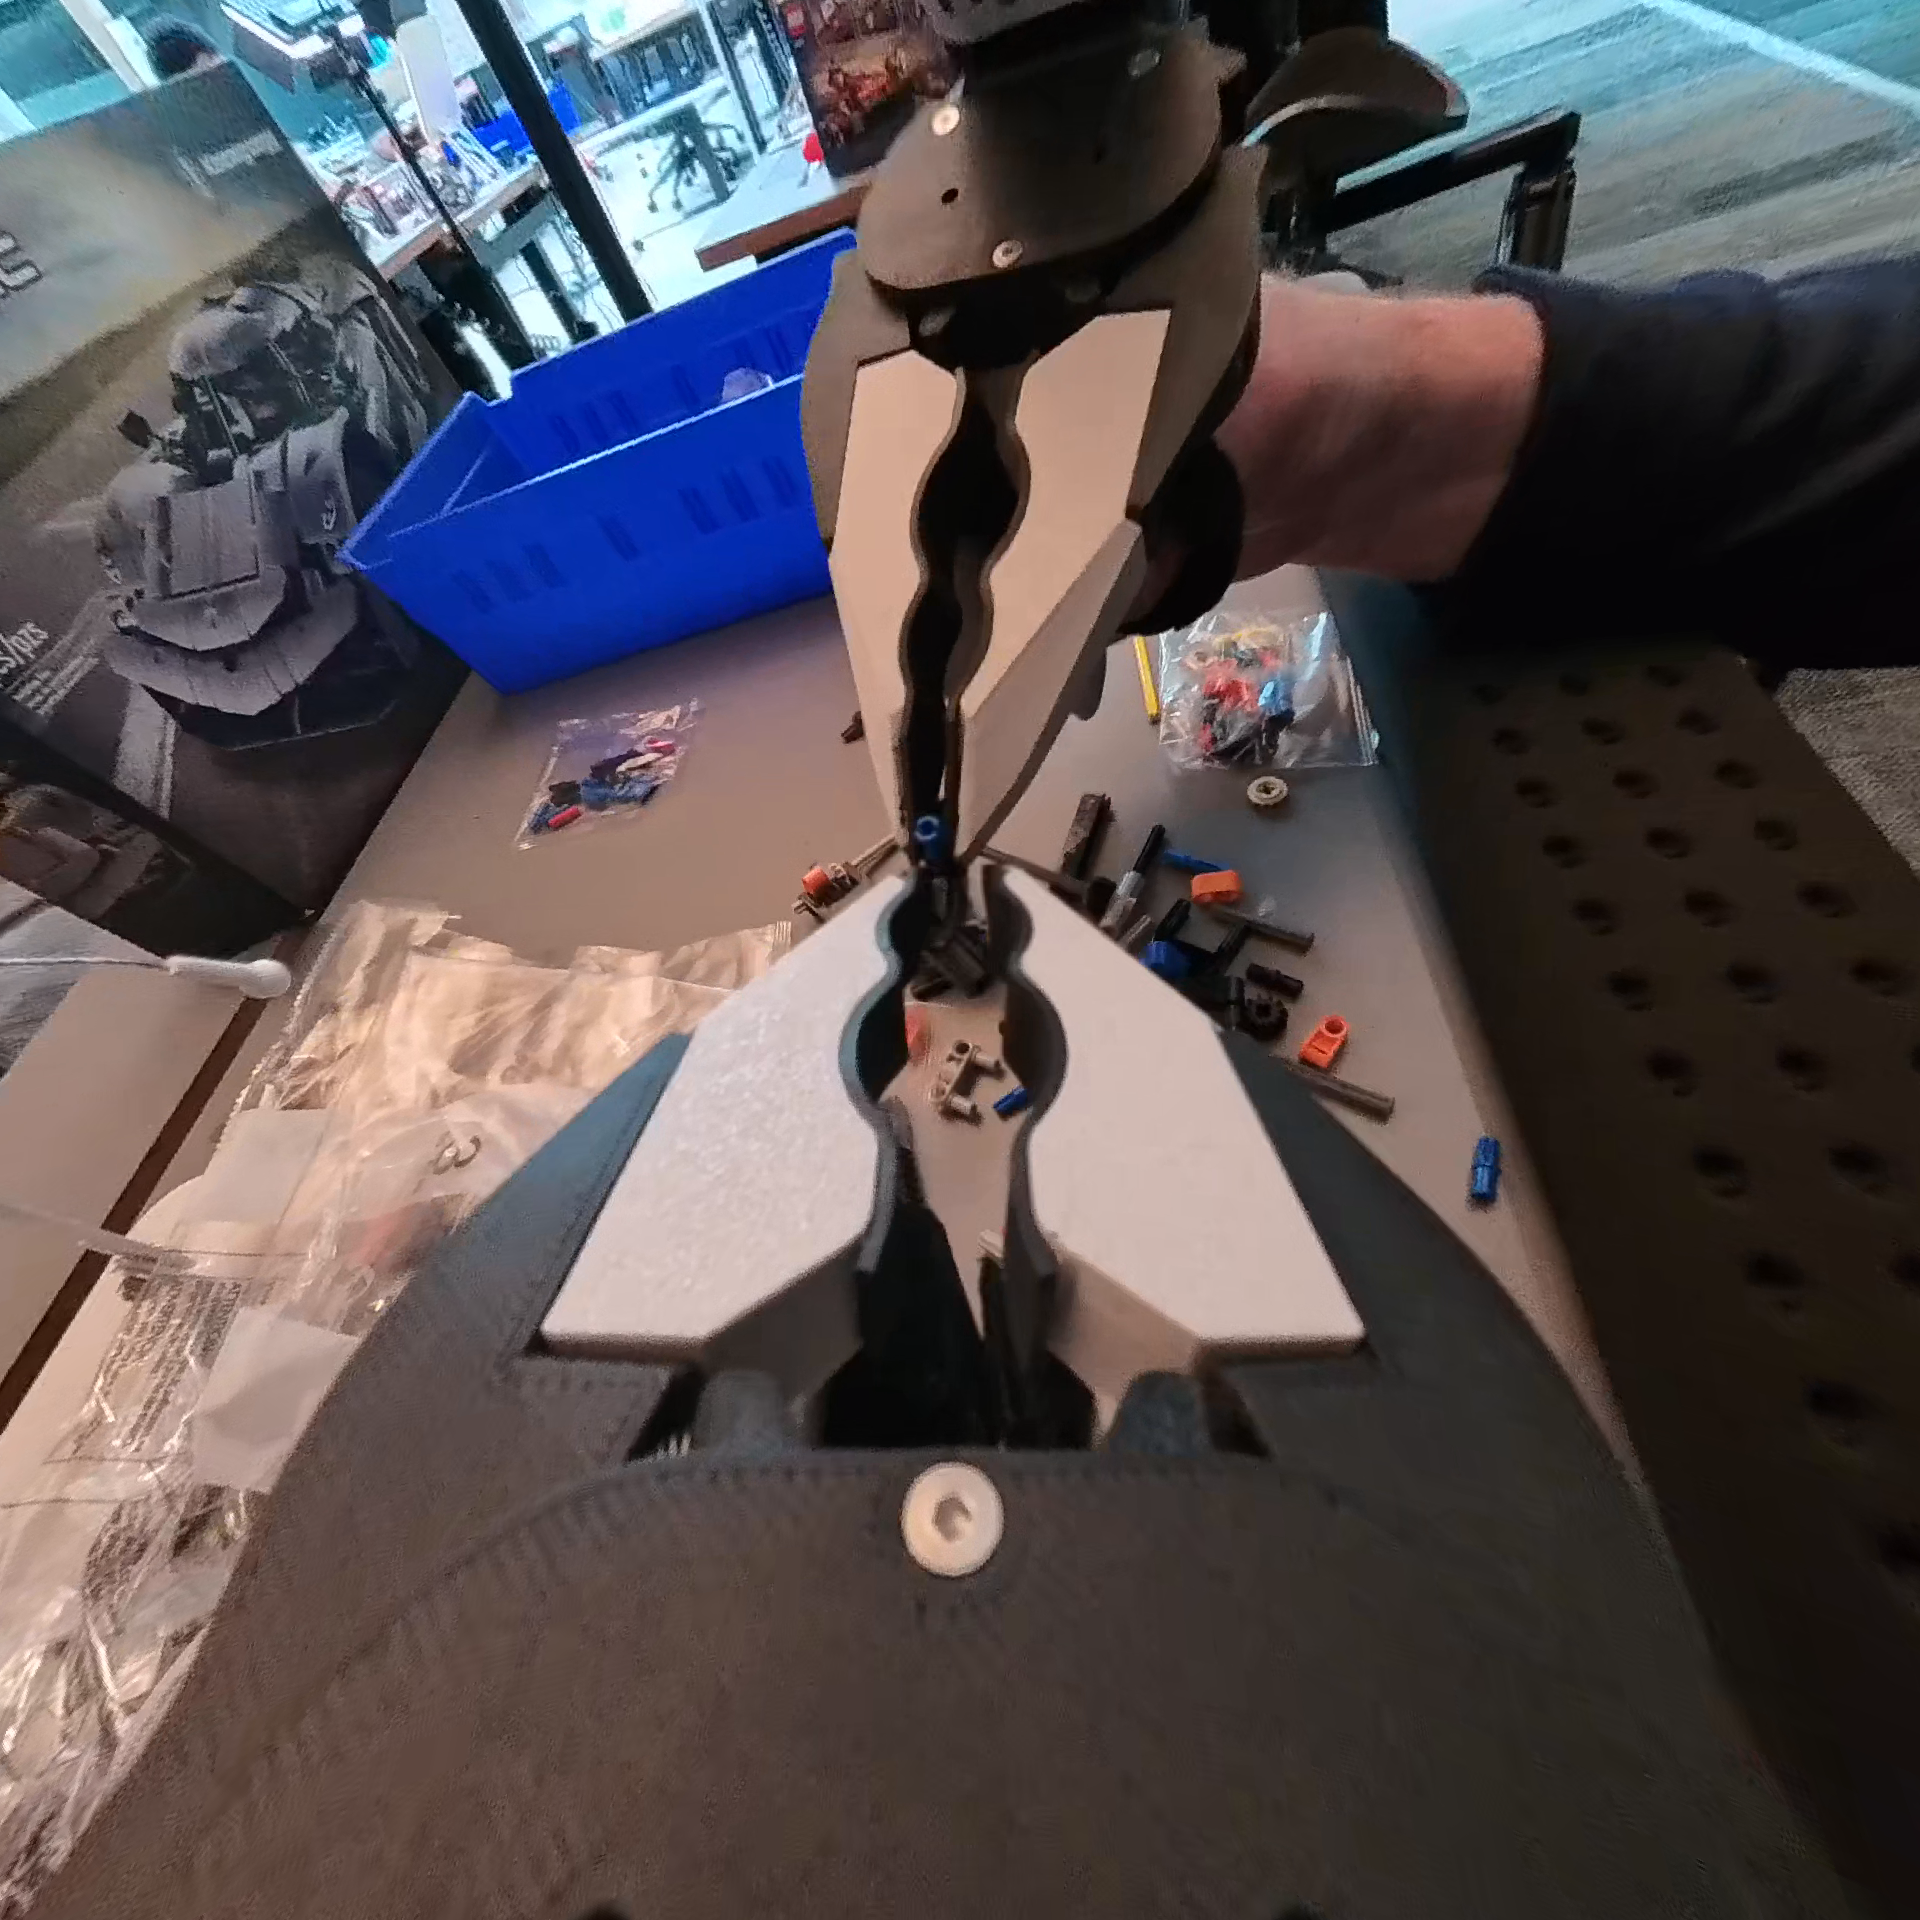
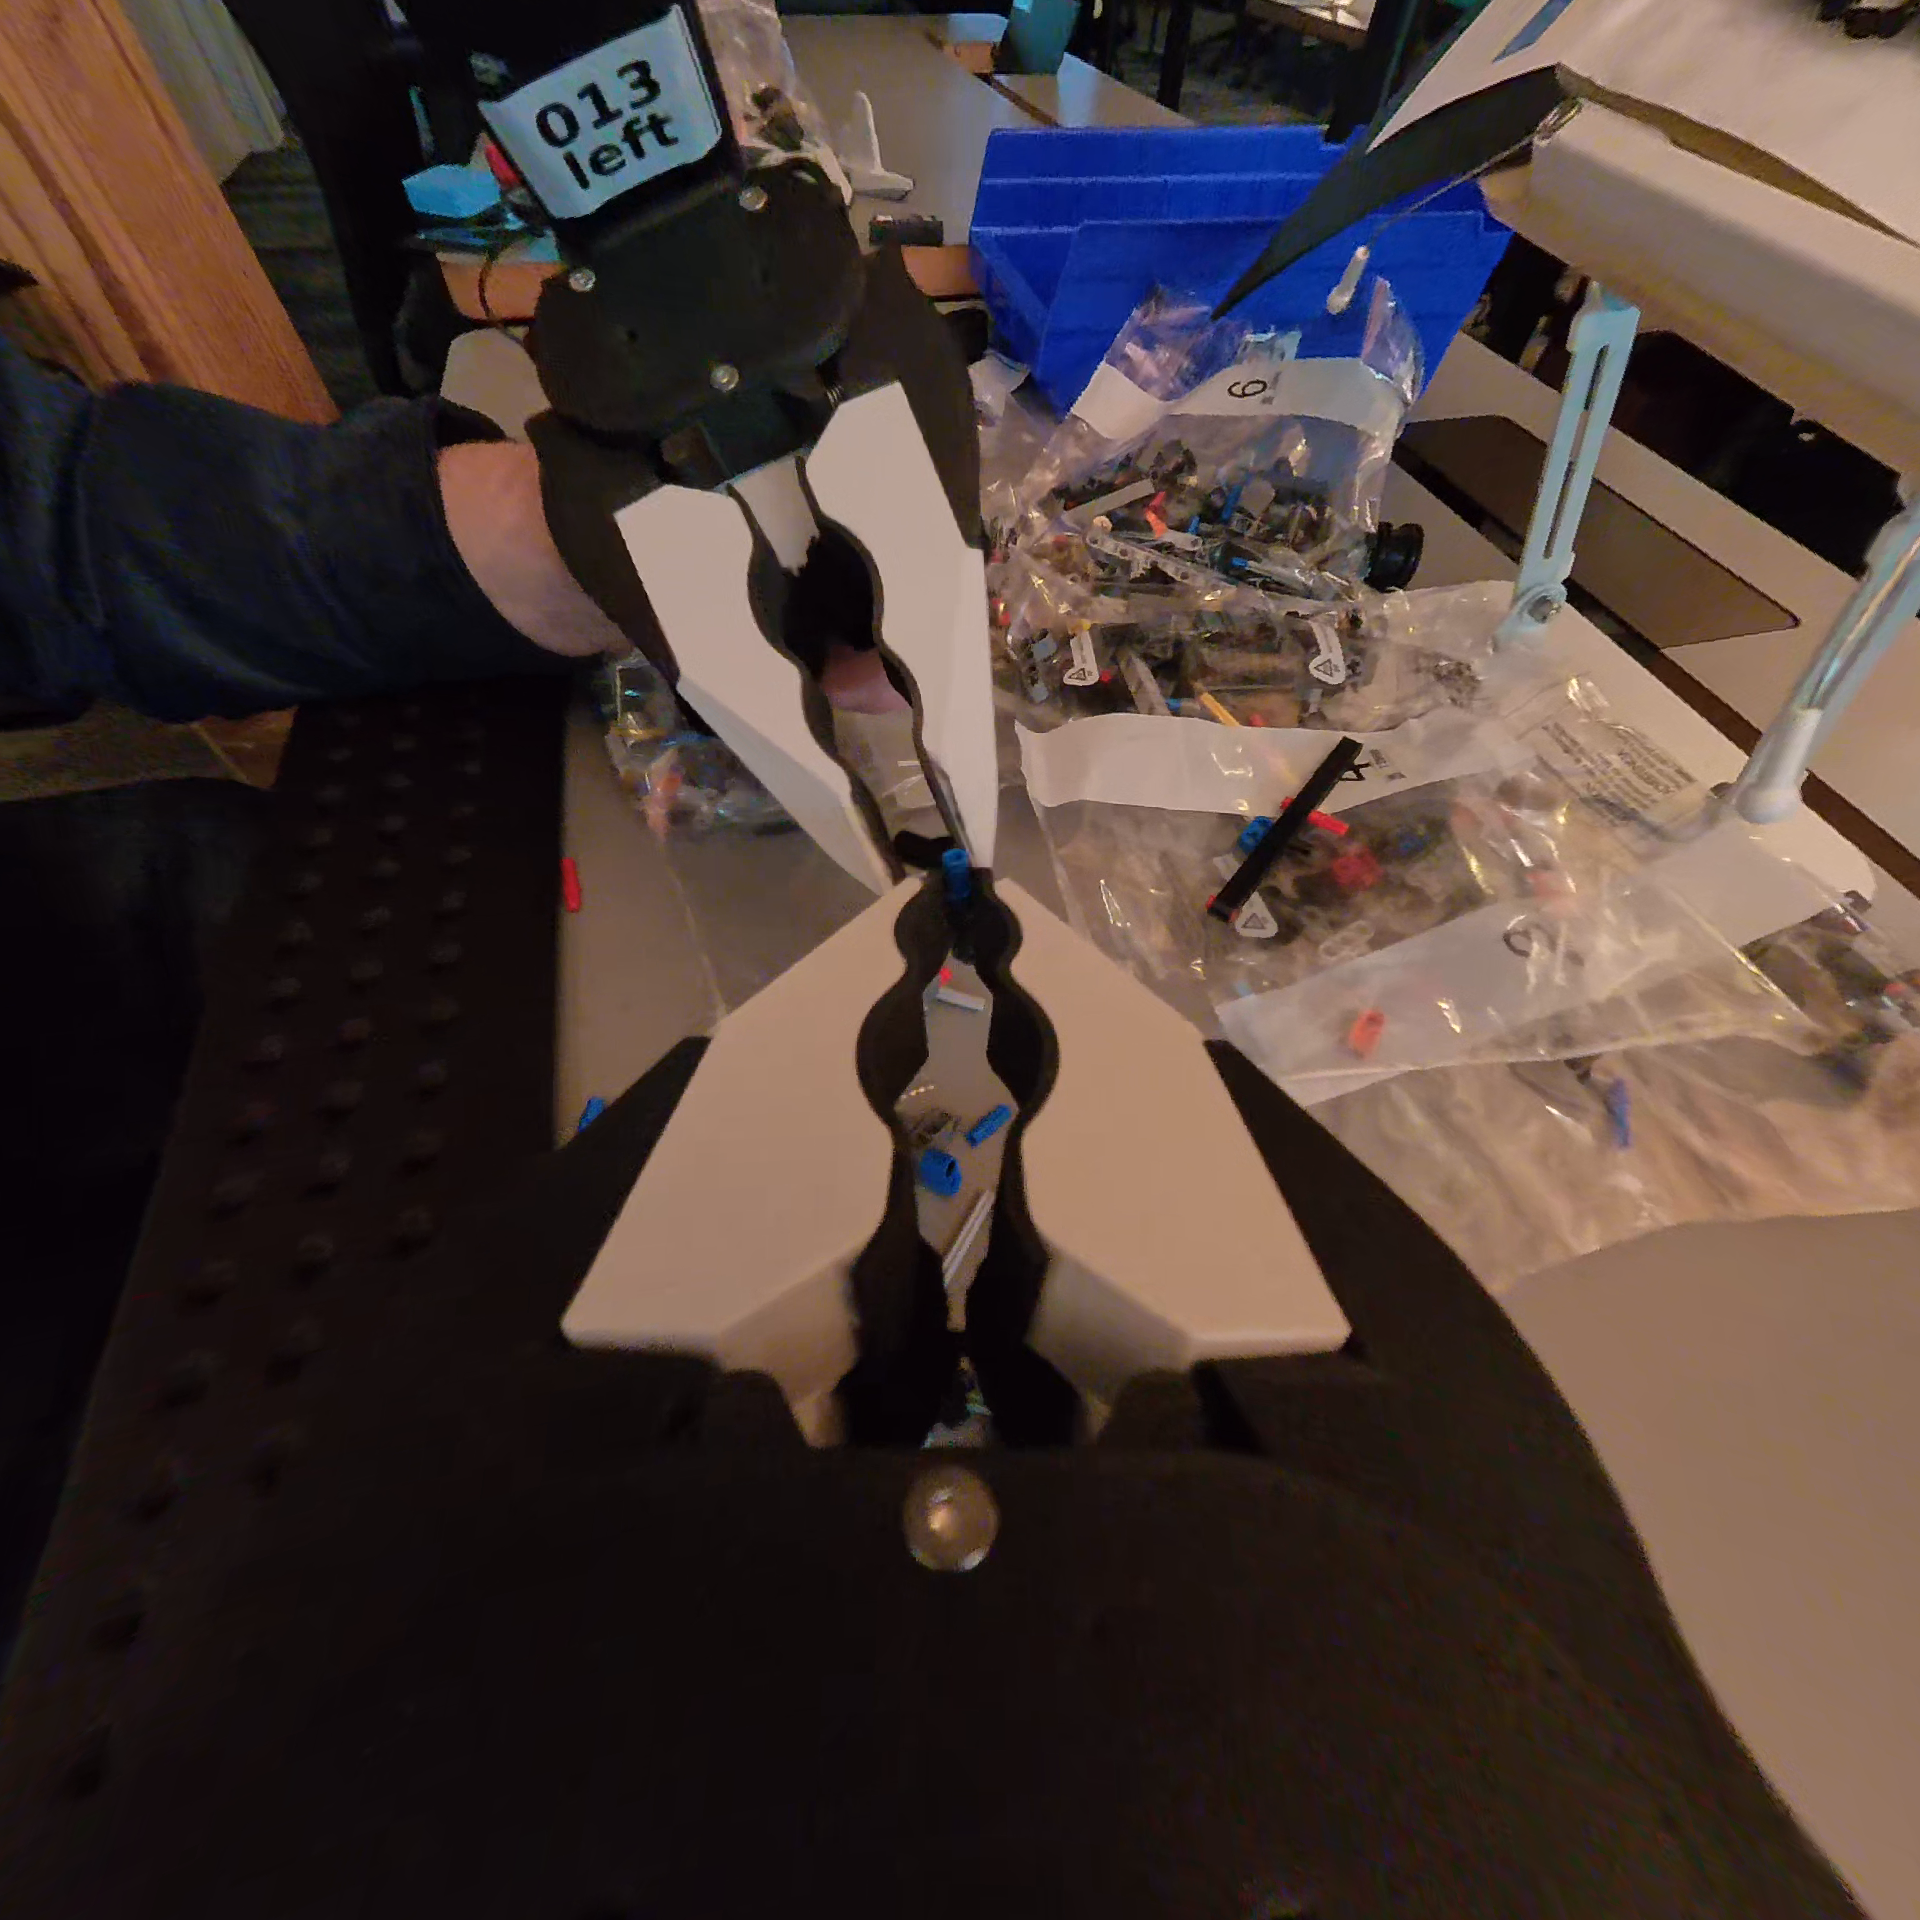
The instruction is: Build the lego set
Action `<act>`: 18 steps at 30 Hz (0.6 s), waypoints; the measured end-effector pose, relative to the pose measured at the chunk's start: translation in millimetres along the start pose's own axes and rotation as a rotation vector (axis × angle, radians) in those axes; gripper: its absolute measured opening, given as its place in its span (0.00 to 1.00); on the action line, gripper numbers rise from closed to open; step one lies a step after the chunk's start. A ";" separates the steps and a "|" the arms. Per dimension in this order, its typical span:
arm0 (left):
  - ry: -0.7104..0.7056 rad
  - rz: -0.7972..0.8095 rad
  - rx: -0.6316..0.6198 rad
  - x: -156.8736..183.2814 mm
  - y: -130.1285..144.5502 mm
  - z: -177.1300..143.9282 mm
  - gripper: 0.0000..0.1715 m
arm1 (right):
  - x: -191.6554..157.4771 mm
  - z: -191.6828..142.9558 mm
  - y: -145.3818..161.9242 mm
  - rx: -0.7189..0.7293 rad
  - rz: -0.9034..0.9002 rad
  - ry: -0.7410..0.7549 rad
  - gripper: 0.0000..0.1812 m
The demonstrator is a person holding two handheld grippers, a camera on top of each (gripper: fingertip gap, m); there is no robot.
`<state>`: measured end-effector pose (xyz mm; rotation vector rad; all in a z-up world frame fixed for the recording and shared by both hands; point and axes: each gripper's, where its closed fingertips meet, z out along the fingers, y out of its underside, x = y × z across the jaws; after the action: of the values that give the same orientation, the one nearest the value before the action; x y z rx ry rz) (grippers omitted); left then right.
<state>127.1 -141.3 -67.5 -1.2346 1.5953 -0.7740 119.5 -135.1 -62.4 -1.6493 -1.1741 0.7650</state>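
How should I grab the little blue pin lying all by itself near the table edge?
Pinch the lone blue pin across its middle, coming straight down from above. It lies flat on the grey table, so its two long sides are bare. Nothing crowds it, so fingers should probably fit on either side.
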 end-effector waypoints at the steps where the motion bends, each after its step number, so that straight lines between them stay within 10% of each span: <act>1: -0.002 0.012 -0.016 0.3 2.4 0.7 0.03 | -1.6 0.8 1.1 -0.008 -0.007 -0.006 0.01; 18: 0.003 -0.040 0.053 -7.5 -4.5 -19.3 0.02 | 2.9 -11.7 -12.6 0.118 0.021 -0.004 0.08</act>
<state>111.0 -136.6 -54.4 -1.2306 1.5471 -0.8390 126.2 -135.1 -46.3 -1.5649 -1.0956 0.8355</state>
